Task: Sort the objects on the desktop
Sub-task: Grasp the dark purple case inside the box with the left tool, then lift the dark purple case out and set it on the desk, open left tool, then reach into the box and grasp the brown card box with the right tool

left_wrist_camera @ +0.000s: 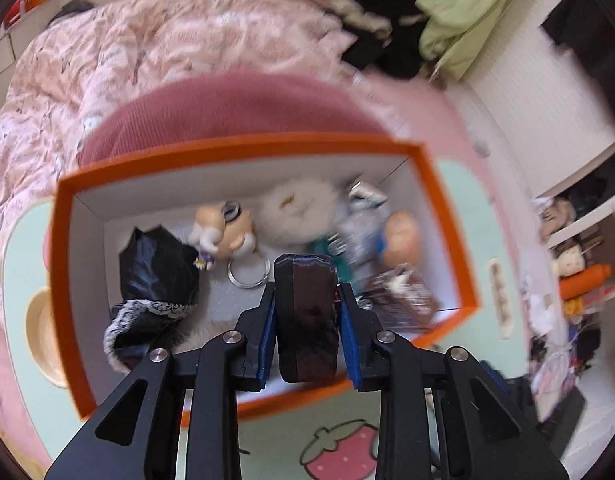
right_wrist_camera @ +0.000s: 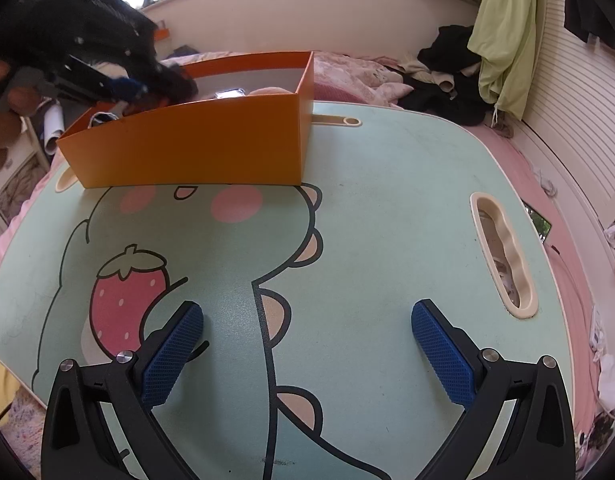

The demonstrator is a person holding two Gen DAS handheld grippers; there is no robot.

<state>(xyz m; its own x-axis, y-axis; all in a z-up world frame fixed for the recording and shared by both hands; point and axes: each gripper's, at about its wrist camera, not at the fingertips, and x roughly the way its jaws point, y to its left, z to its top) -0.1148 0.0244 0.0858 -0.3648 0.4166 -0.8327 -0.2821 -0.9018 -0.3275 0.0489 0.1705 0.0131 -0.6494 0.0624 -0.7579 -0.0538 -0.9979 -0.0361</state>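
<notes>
My left gripper (left_wrist_camera: 307, 286) is shut on a dark glossy oval case (left_wrist_camera: 307, 320), held upright above the orange box (left_wrist_camera: 447, 216). Inside the box lie a black lace-trimmed cloth (left_wrist_camera: 159, 264), a small figurine (left_wrist_camera: 223, 228), a white fluffy piece (left_wrist_camera: 295, 208), a metal ring (left_wrist_camera: 249, 274) and a round-headed doll (left_wrist_camera: 401, 240). In the right wrist view the box (right_wrist_camera: 195, 144) stands at the far left of the mint table (right_wrist_camera: 387, 200), and the left gripper (right_wrist_camera: 131, 88) reaches over its left end. My right gripper (right_wrist_camera: 307, 320) is open above the bare tabletop, holding nothing.
The table has a cartoon dinosaur and strawberry print and a cream handle slot (right_wrist_camera: 503, 256) on its right side. It sits on a bed with a pink quilt (left_wrist_camera: 147, 52). Dark clothes (right_wrist_camera: 447, 76) and a green garment (right_wrist_camera: 503, 36) lie behind. Cluttered shelves (left_wrist_camera: 579, 264) stand to the right.
</notes>
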